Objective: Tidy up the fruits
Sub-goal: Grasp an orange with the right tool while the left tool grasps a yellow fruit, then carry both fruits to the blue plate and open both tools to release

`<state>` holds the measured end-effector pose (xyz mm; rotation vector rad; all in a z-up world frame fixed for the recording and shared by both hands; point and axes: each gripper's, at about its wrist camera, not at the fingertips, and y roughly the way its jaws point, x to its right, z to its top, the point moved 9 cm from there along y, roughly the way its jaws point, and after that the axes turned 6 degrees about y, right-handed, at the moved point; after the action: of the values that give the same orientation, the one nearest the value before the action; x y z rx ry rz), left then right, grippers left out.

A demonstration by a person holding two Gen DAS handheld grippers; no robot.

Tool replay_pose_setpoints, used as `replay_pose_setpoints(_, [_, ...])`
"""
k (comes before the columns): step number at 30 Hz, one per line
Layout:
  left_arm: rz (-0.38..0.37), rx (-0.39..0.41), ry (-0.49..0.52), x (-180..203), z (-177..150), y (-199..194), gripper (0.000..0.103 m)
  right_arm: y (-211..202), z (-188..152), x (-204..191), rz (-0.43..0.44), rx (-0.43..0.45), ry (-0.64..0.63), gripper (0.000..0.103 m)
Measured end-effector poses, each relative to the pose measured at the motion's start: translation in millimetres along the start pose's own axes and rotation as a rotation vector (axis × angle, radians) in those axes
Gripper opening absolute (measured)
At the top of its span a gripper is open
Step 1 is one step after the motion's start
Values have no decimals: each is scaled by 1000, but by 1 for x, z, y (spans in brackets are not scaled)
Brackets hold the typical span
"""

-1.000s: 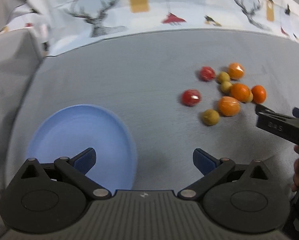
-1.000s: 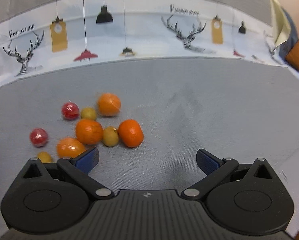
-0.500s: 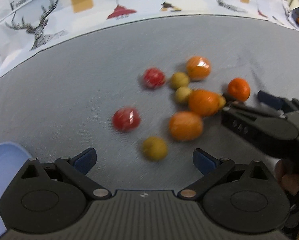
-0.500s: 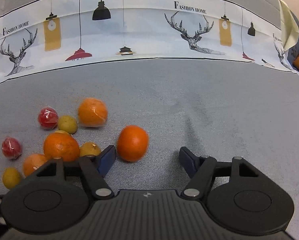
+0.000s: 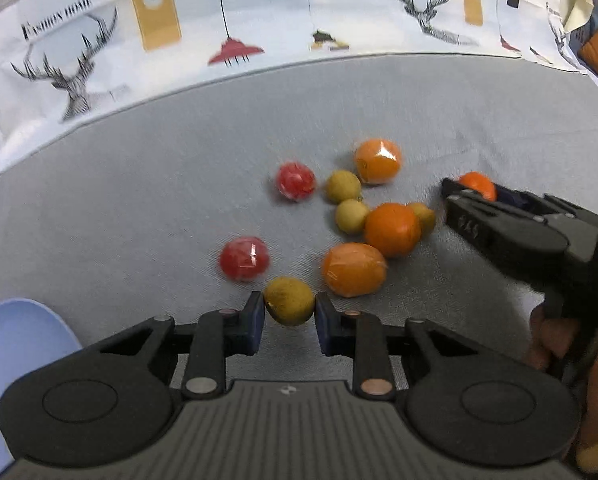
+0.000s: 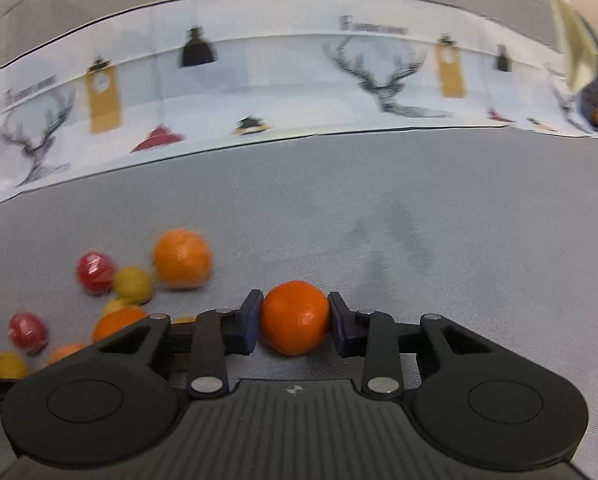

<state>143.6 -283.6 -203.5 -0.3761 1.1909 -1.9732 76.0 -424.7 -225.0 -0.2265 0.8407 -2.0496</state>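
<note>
In the left wrist view, the left gripper (image 5: pixel 289 316) is sitting at the bottom centre of the frame, its two blue-padded fingers clenching a small round yellow-green fruit (image 5: pixel 289 300) on either side. Just above it the rest of the fruit is lying in a loose cluster on the grey fabric surface (image 5: pixel 139 200): a red wrapped ball-shaped fruit (image 5: pixel 243 258) to the upper left of the held one, an orange wrapped fruit (image 5: pixel 353 269) to its upper right, a larger plain orange (image 5: pixel 392 229) above that with a yellow-green fruit on each side of it, touching, and further up a second red fruit (image 5: pixel 295 181), another yellow-green fruit (image 5: pixel 343 186) and a wrapped orange (image 5: pixel 378 161).

At the right edge of this frame the right gripper (image 5: pixel 465 196) is reaching in from the side, black fingers closed around a small bright tangerine (image 5: pixel 476 185), with the person's hand (image 5: pixel 551 336) partly showing below it. A pale blue round plate (image 5: pixel 15 336) is peeking in at the lower left corner, well apart from the fruit; this plate is visible in this view alone.

The right wrist view is showing the tangerine (image 6: pixel 295 317) head-on, gripped between the right gripper's (image 6: pixel 295 320) blue pads at the centre of the frame. The cluster is appearing blurred at the lower left, partly hidden behind the gripper body. A white printed cloth with deer heads and hanging lamps (image 6: pixel 259 92) is running across the top of both views.
</note>
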Motion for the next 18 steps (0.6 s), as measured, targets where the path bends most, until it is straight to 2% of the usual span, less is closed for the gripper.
replay_pose_setpoints(5, [31, 21, -30, -12, -4, -32, 30, -5, 8, 26, -79, 39, 83, 36])
replay_pose_setpoints(10, [61, 36, -94, -36, -19, -76, 30, -22, 15, 31, -101, 97, 64, 36])
replay_pose_setpoints(15, [77, 30, -152, -62, -44, -112, 30, -62, 22, 17, -55, 121, 25, 36])
replay_pose_setpoints(18, [104, 22, -173, -79, -62, -133, 30, -93, 19, -7, 19, 103, -18, 36])
